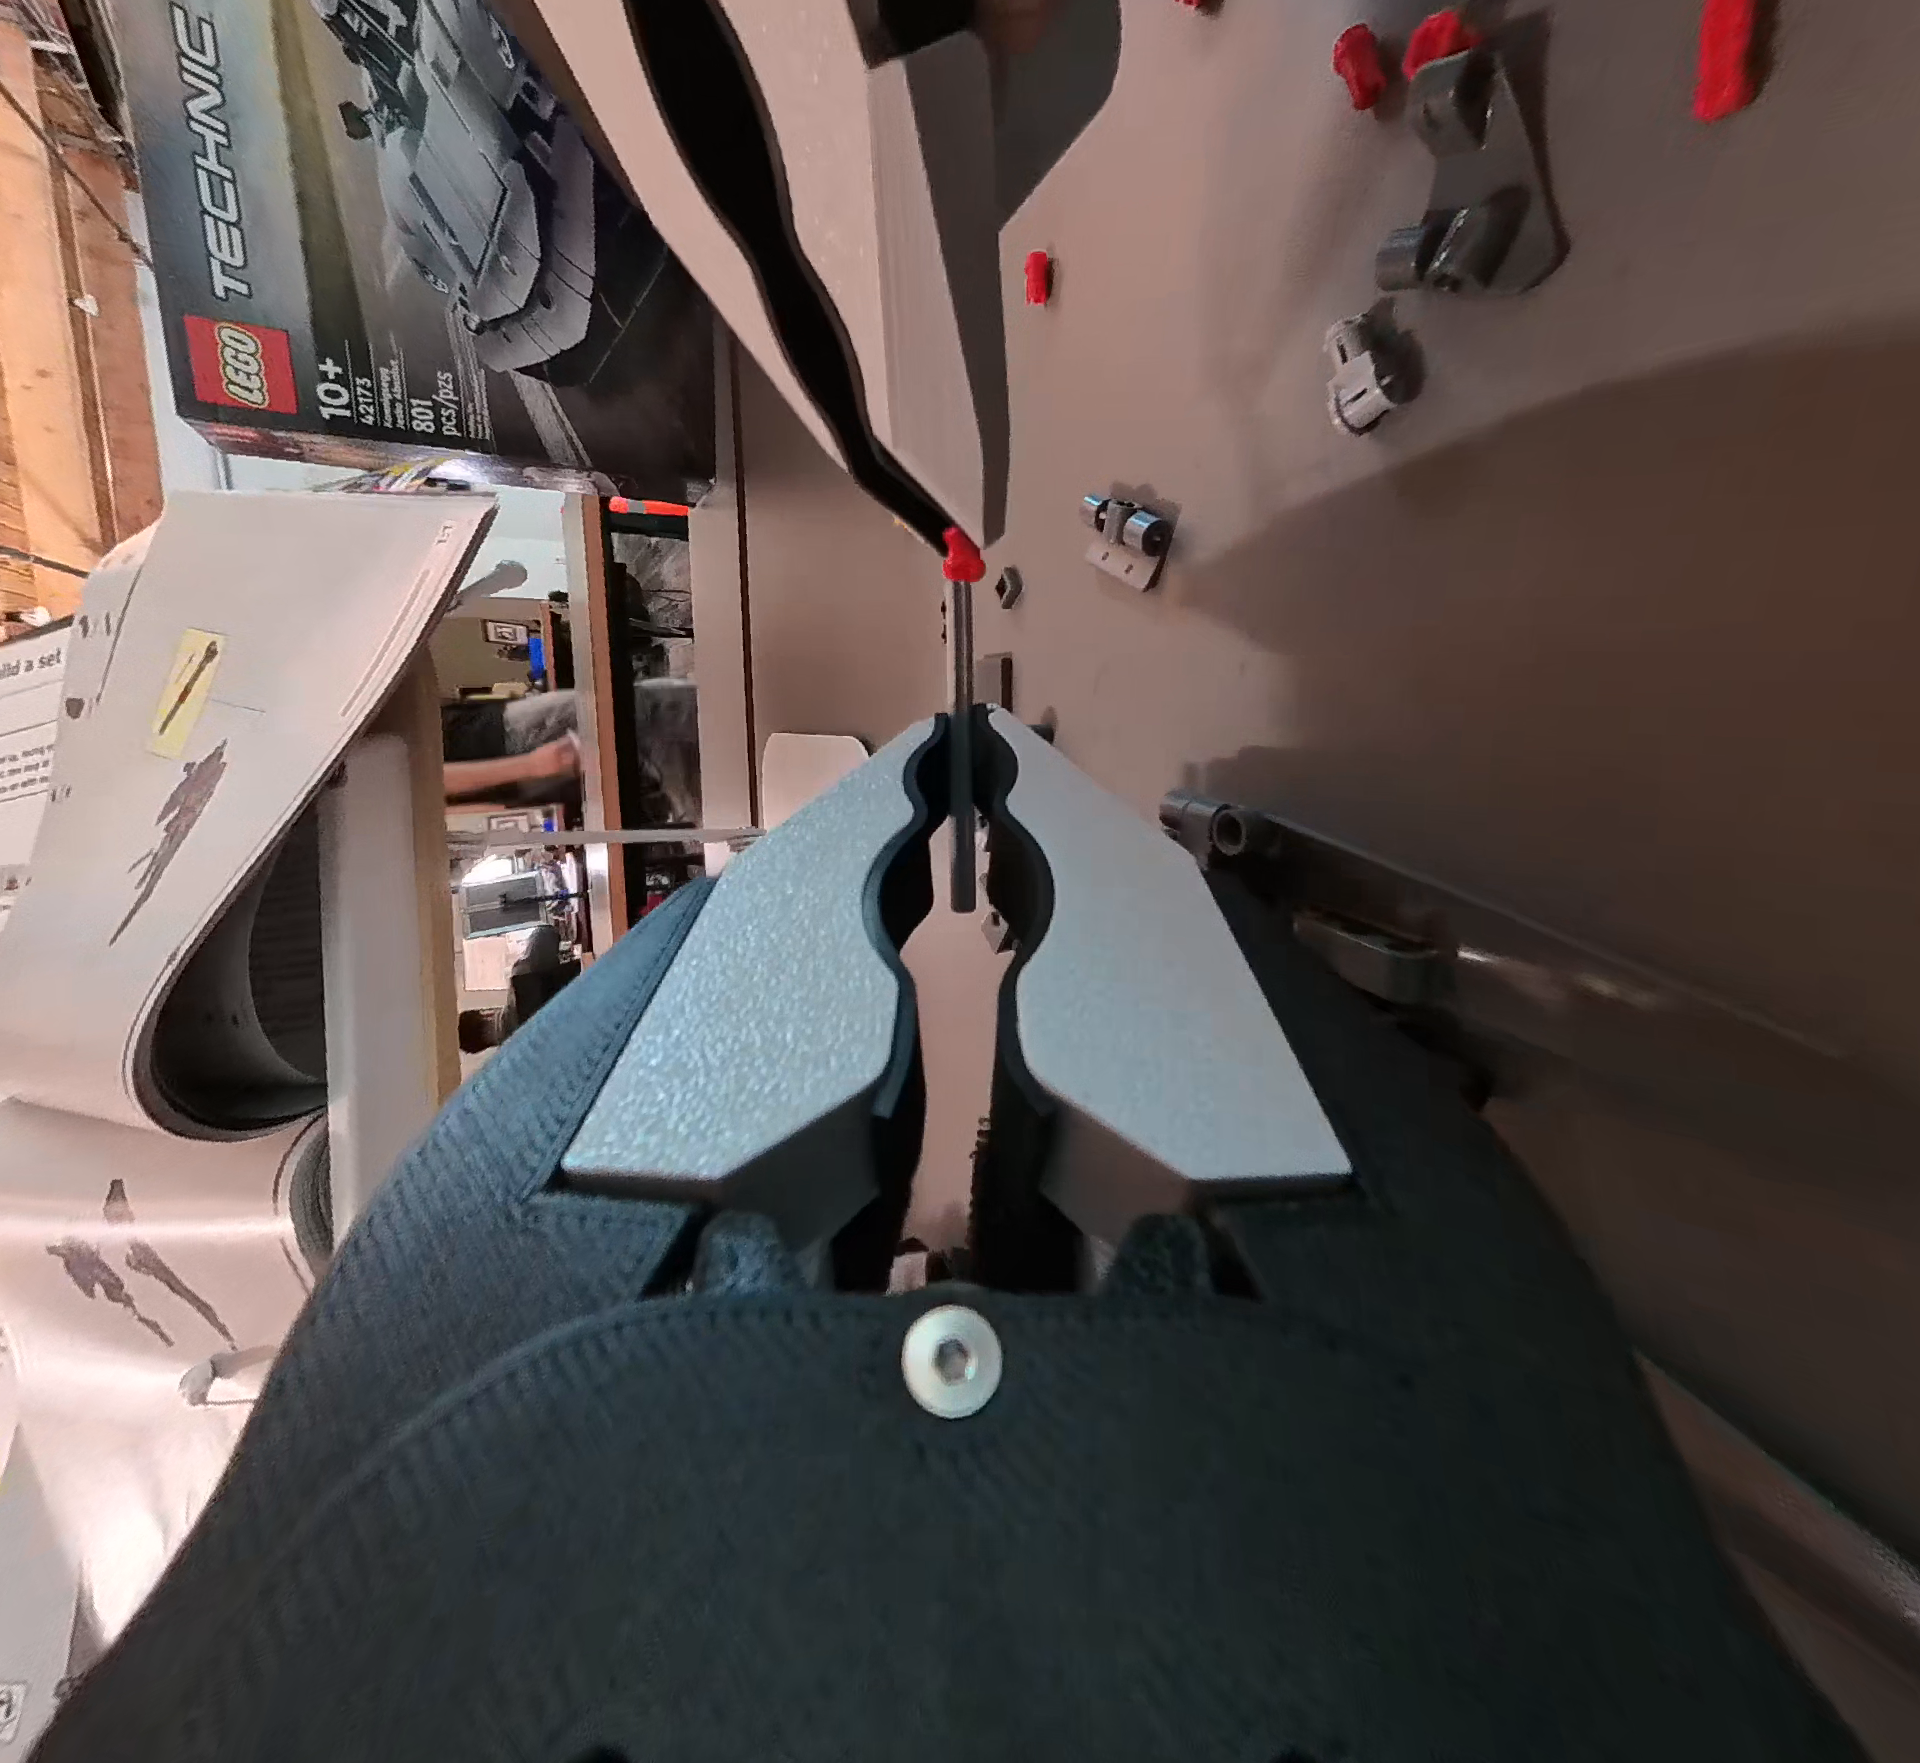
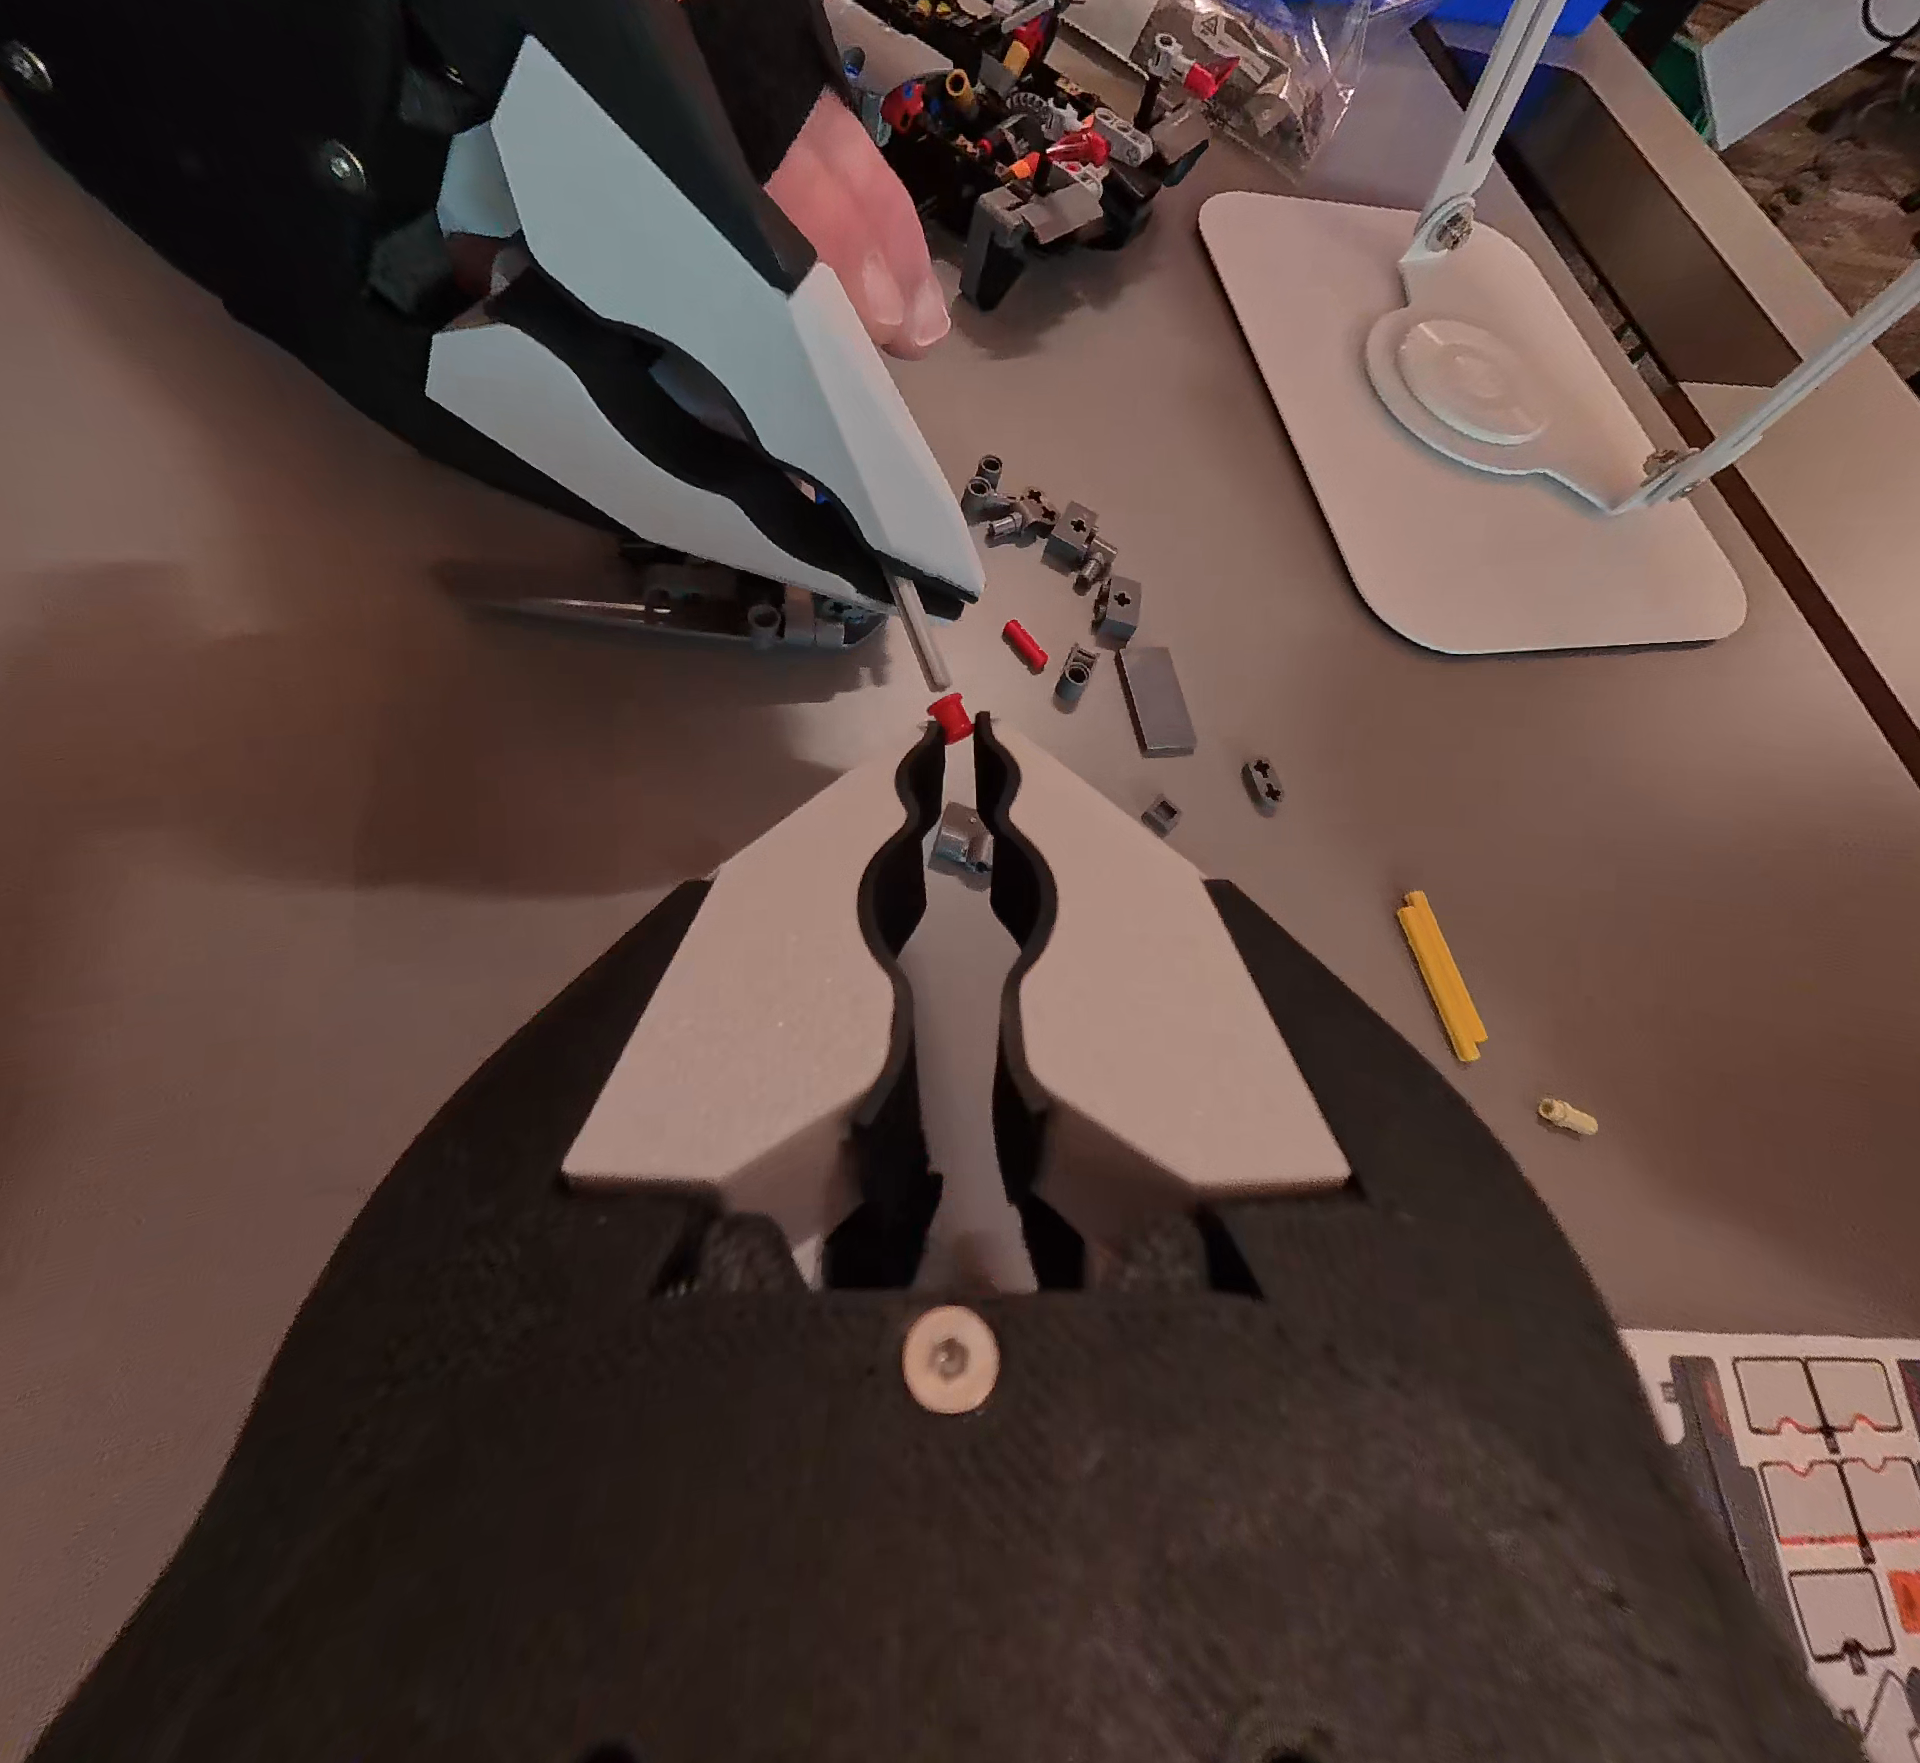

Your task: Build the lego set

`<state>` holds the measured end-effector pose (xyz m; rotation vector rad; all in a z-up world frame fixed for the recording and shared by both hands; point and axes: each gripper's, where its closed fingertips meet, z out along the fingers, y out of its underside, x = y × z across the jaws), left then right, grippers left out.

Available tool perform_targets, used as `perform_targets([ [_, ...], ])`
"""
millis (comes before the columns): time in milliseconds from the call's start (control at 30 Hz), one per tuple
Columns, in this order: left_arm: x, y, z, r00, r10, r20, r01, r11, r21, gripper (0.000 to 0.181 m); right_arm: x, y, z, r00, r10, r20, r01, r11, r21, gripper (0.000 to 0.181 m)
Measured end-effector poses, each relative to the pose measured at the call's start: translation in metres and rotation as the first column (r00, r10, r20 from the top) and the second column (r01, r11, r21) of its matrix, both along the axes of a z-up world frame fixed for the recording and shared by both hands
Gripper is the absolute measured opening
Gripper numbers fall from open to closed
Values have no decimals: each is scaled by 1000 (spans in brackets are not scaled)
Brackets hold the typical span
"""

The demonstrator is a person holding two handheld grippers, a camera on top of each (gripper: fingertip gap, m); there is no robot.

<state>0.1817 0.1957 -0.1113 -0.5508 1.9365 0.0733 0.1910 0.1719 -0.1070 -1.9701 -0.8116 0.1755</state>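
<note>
The left claw (image 1: 964, 726) pinches a thin grey axle (image 1: 962, 664) at its tips, the rod pointing forward. The right claw (image 2: 958, 726) grips a small red bush (image 2: 950, 714) at its very tips, held just short of the axle's free end, above the grey table (image 2: 1351, 830). Loose grey pieces (image 2: 1081, 550) lie scattered to the right, and a yellow axle (image 2: 1442, 975) rests nearer.

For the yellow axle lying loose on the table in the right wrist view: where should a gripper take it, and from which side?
Best guess: grip the yellow axle at mid-length, coming down from above with the fingers closing across its narrow width. It lies flat on the table, long and thin, with open space on both long sides; the nearest piece, a small tan pin, lies off its near end. A middle grip should keep it from tipping.
</note>
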Motion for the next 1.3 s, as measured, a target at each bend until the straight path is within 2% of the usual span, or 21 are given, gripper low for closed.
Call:
perform_targets([
  [500, 0, 2, -1, 1000, 29, -12, -29, 1000, -5, 0, -1, 5, 2, 998, -53, 25, 52, 998, 32, 2],
  [700, -1, 5, -2, 998, 57, -24, -59, 993, -99, 0, -1, 8, 4, 996, -81, 40, 78, 994, 71, 2],
  [867, -1, 6, 2, 997, 73, -16, -75, 976, -206, 0, -1, 10, 9, 995, -99, -13, 99, 991, 92, 2],
  [1133, 1, 5, 9, 997, 70, 20, -62, 958, -278, 0, 0, 11, 17, 987, -107, -116, 119, 988, 103, 1],
  [1300, 0, 5, 10, 997, 69, 19, -61, 961, -270, 0, -1, 11, 19, 990, -109, -93, 121, 984, 131, 2],
])
